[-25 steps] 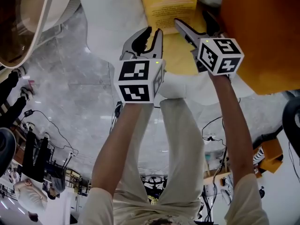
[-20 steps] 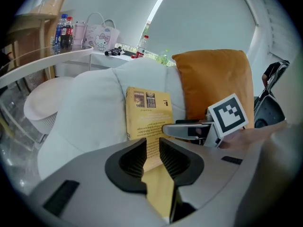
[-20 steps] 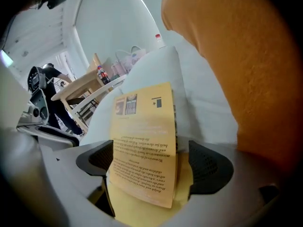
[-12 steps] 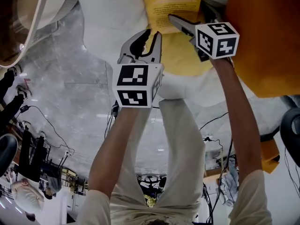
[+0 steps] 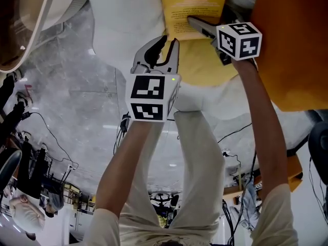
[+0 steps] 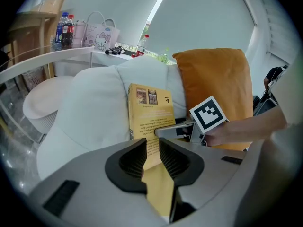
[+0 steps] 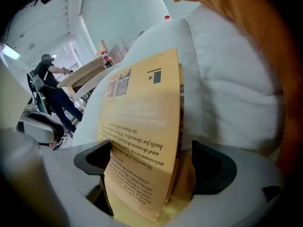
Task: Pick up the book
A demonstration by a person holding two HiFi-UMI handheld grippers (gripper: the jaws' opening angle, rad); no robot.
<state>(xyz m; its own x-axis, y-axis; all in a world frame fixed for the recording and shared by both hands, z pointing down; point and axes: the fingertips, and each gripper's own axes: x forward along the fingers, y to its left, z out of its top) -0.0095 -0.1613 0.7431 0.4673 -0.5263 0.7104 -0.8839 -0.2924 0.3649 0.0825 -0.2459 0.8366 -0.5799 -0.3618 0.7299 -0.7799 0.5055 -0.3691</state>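
Observation:
A yellow paperback book (image 5: 195,6) stands propped against a white cushion (image 5: 123,14), its back cover with print facing me. My right gripper (image 5: 206,20) is open wide and straddles the book's lower edge. In the right gripper view the book (image 7: 142,126) stands between the two black pads of that gripper (image 7: 151,162), and neither pad presses on it. My left gripper (image 5: 165,44) hangs just left of and below the book. It holds nothing, and its ribbed pads (image 6: 152,150) stand a narrow gap apart, with the book (image 6: 149,112) visible beyond them.
A big orange cushion (image 5: 292,45) leans right beside the book, close to my right arm. White sofa cushions (image 6: 94,108) fill the left. A curved table with bottles and a bag (image 6: 66,27) stands far left. Cables (image 5: 51,132) lie on the marble floor.
My right gripper has pushed onto the book's lower edge, so the book now stands between its jaws. The left gripper has stayed nearly still.

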